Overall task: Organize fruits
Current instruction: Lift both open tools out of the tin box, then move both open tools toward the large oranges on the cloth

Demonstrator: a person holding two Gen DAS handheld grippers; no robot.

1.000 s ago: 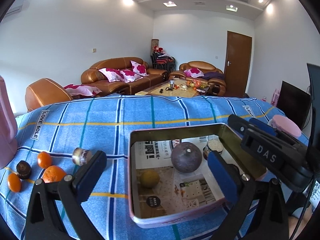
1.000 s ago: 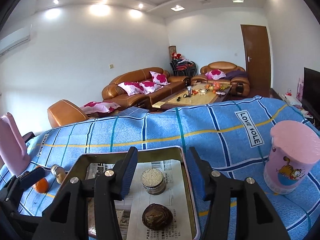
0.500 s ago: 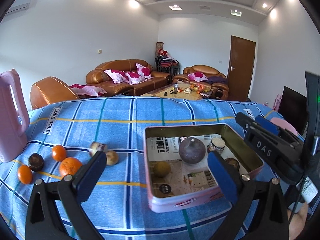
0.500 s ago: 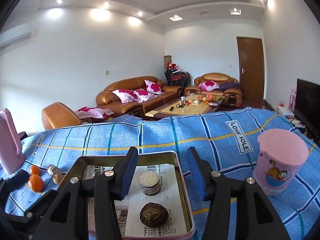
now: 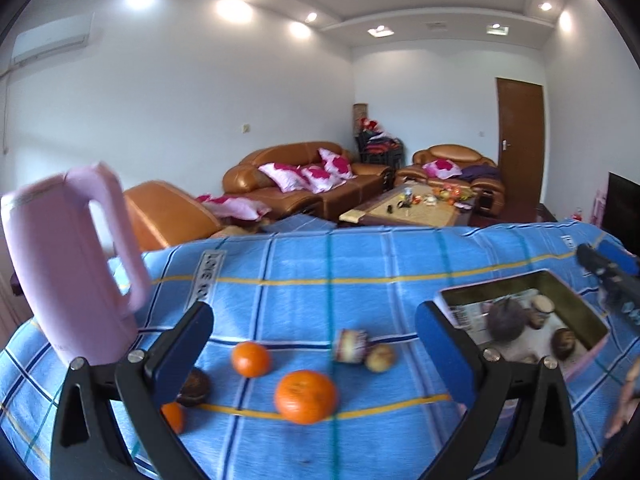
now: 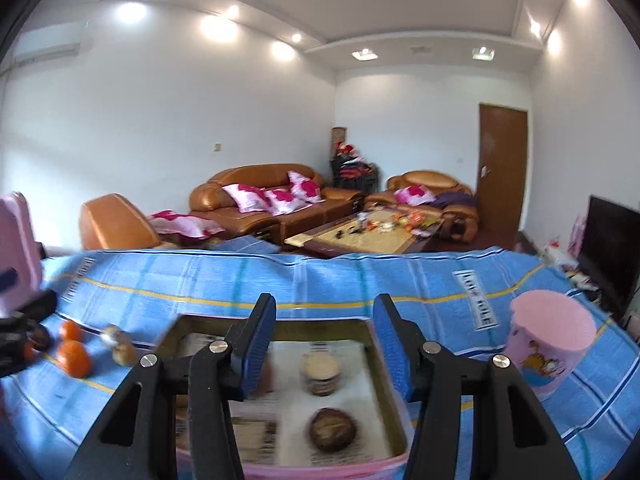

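My left gripper (image 5: 314, 330) is open and empty above loose fruit on the blue checked cloth: a big orange (image 5: 306, 396), a smaller orange (image 5: 251, 359), a third orange (image 5: 173, 417) behind its left finger, a dark brown fruit (image 5: 195, 385), a small halved piece (image 5: 351, 345) and a tan fruit (image 5: 380, 357). The pink tin tray (image 5: 586, 354) at the right holds a dark round fruit (image 5: 505, 323) and brown pieces. My right gripper (image 6: 325, 346) hangs open and empty over that tray (image 6: 384, 470), above a pale-topped piece (image 6: 320, 372) and a brown fruit (image 6: 333, 429).
A pink kettle (image 5: 68, 268) stands at the table's left. A pink cup (image 6: 550, 344) with a cartoon print stands right of the tray. A hand (image 5: 624, 404) shows at the right edge. Sofas and a coffee table lie beyond the far table edge.
My left gripper has swung left, from over the tray to over the loose oranges, bringing the kettle into view. The right gripper drew back and rose slightly over the tray.
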